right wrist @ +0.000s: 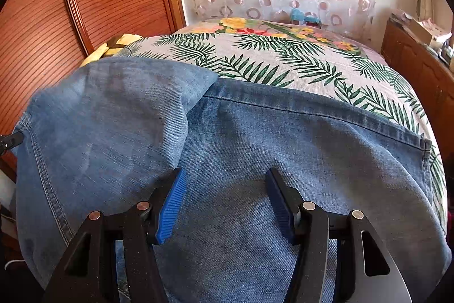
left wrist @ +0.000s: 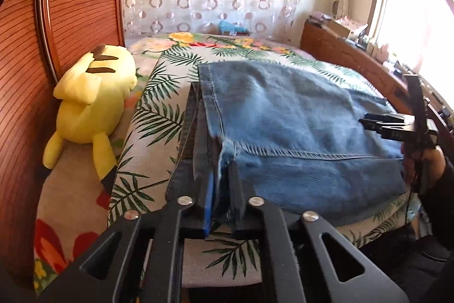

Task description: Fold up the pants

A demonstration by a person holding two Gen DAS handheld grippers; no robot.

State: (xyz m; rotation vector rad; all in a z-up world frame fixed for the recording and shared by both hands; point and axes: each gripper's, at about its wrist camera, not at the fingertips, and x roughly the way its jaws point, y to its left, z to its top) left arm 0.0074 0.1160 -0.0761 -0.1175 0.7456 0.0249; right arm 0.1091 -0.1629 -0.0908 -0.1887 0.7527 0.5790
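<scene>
Blue denim pants (left wrist: 298, 118) lie folded in layers on a bed cover (left wrist: 159, 104) printed with palm leaves. My left gripper (left wrist: 222, 186) is shut on the near left edge of the stacked denim, with cloth pinched between its pads. In the right wrist view the pants (right wrist: 255, 138) fill the lower frame, one flap doubled over at the left. My right gripper (right wrist: 225, 189) stands open just over the denim, with nothing pinched between its blue pads (right wrist: 171, 203). The left wrist view shows the right gripper (left wrist: 371, 124) at the pants' right edge, held by a person's hand (left wrist: 425, 163).
A yellow plush toy (left wrist: 90, 104) lies left of the pants against a ribbed wooden headboard (left wrist: 71, 19). A wooden dresser (left wrist: 340, 47) with clutter runs along the right side under a bright window. A small blue toy (left wrist: 229, 27) sits at the far end by the curtain.
</scene>
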